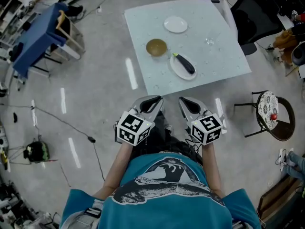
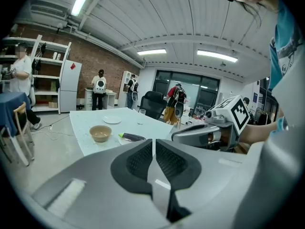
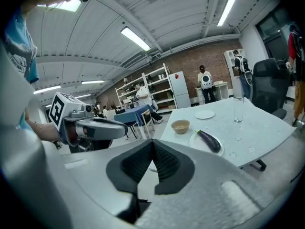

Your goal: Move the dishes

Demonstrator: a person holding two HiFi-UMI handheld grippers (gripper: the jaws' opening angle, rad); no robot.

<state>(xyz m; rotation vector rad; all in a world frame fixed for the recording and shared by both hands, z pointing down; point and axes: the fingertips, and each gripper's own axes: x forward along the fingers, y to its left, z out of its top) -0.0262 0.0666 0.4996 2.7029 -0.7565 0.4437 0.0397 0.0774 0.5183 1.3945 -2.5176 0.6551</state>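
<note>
Three dishes [image 1: 157,47] well ahead, fingers [image 2: 137,162] closed, empty

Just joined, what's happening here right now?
A person stands short of the table, holding the left tool and right tool out in front, both shut and empty. On the table sit a tan bowl, a small white plate, a glass and an eggplant on an oval plate. Neither tool touches any dish.
</note>
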